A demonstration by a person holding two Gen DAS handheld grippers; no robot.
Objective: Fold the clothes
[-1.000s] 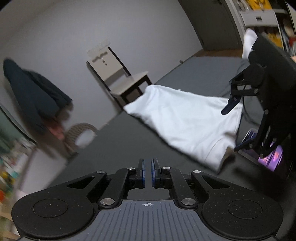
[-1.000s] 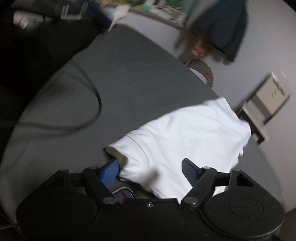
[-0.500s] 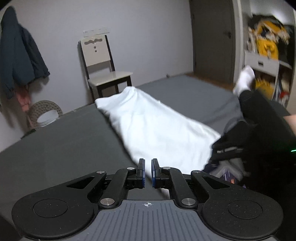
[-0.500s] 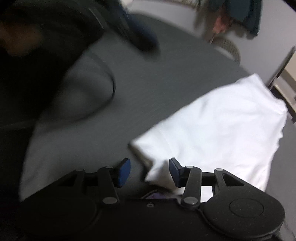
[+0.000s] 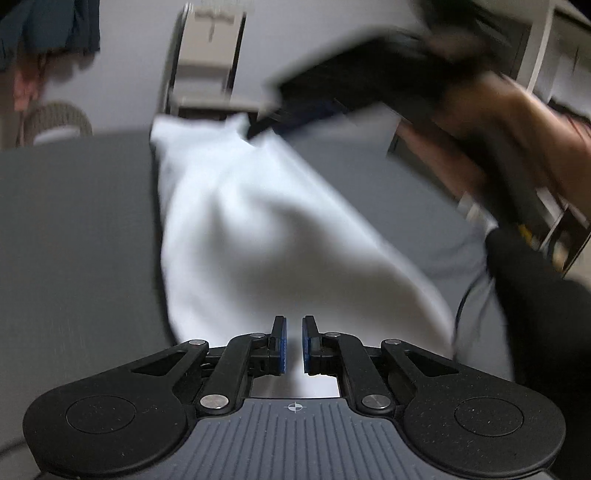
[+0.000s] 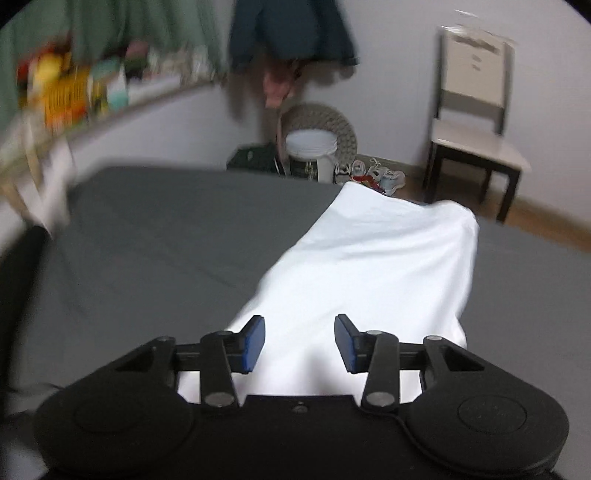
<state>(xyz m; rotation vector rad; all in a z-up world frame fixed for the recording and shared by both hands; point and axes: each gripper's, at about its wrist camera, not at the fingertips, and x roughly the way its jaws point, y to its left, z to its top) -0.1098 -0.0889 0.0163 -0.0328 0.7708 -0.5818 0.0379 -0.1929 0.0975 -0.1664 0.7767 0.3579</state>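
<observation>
A white garment [image 5: 258, 236] lies lengthwise on the grey bed [image 5: 74, 221], reaching toward the far edge. My left gripper [image 5: 293, 345] hovers over its near end, jaws shut with nothing between them. The right gripper [image 5: 295, 114] shows blurred at the upper right of the left wrist view, near the garment's far corner, held by a hand [image 5: 517, 122]. In the right wrist view the right gripper [image 6: 300, 343] is open above the white garment [image 6: 369, 266], with cloth visible below the gap between its blue pads [image 6: 255, 341]. Whether the fingers touch the cloth is unclear.
A pale chair [image 6: 476, 129] stands beyond the bed's far edge. Left of it are a wicker basket [image 6: 332, 122], a white bucket [image 6: 312, 155] and shoes [image 6: 384, 179]. A dark jacket [image 6: 291, 33] hangs on the wall. A cable [image 5: 461, 302] and a person's dark leg [image 5: 546, 306] lie at the bed's right.
Both cameras swung to face the chair. The left gripper moved over the garment's near end. The right gripper left the sleeve edge, rose across the garment and opened wider.
</observation>
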